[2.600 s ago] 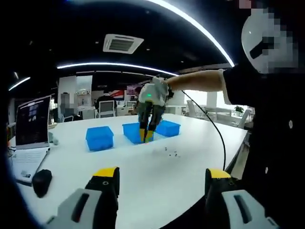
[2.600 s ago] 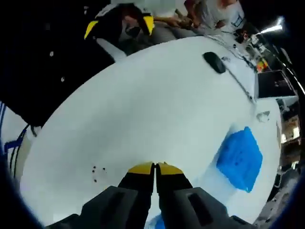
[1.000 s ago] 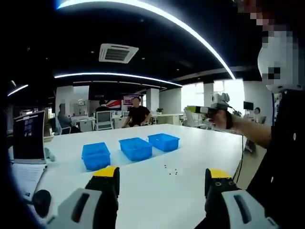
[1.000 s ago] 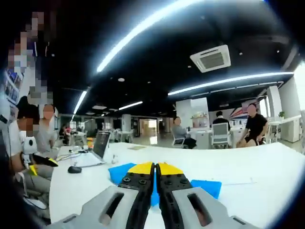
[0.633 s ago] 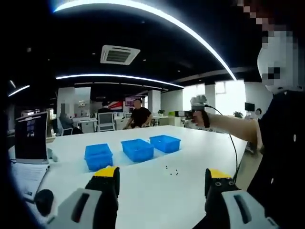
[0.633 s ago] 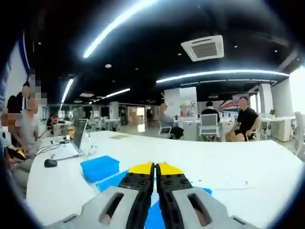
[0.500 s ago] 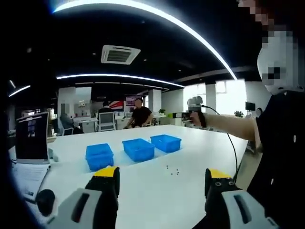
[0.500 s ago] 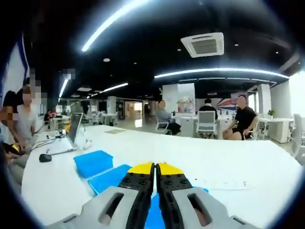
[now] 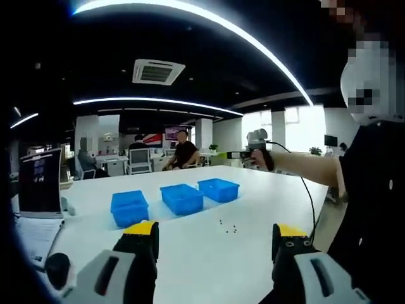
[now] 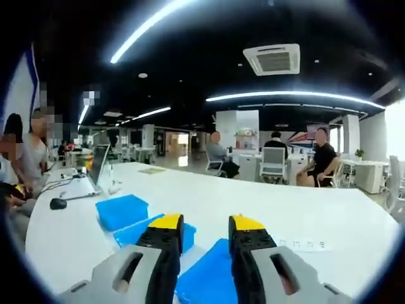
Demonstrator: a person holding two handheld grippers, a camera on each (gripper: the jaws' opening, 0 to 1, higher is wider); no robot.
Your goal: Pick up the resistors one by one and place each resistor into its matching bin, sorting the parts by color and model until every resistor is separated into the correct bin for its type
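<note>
A: Quick status. Left tool (image 9: 215, 237)?

B: Jaws spread wide, nothing between them, held low at the near edge of the white counter (image 9: 190, 253). It's idle.

A: Right tool (image 10: 205, 225)?

B: Jaws parted with a clear gap, nothing visible between them. It's up over the bins. In the left gripper view the right tool shows far right (image 9: 256, 140), held out level on the person's arm, well above the counter.

A: Bins?

B: Three blue bins in a row: left bin (image 9: 130, 207), middle bin (image 9: 182, 197), right bin (image 9: 218, 189). In the right gripper view one bin sits directly under the jaws (image 10: 205, 278), another just left behind the left jaw, a third farther left (image 10: 121, 211).

A: Resistors?

B: Small dark specks on the counter (image 9: 228, 227), near side of the bins, between them and the left tool. Too small to count or tell color.

A: Anything in the bins?

B: Can't tell, the insides aren't readable from here.

A: Progress?

B: Judging by the loose specks, sorting isn't finished. Several pieces are left to pick; the right tool looks placed for a drop over a bin, then needs to go back to the pile.

A: Clutter?

B: Laptop (image 9: 39, 183) and mouse (image 9: 57, 269) far left, people seated in the background.
</note>
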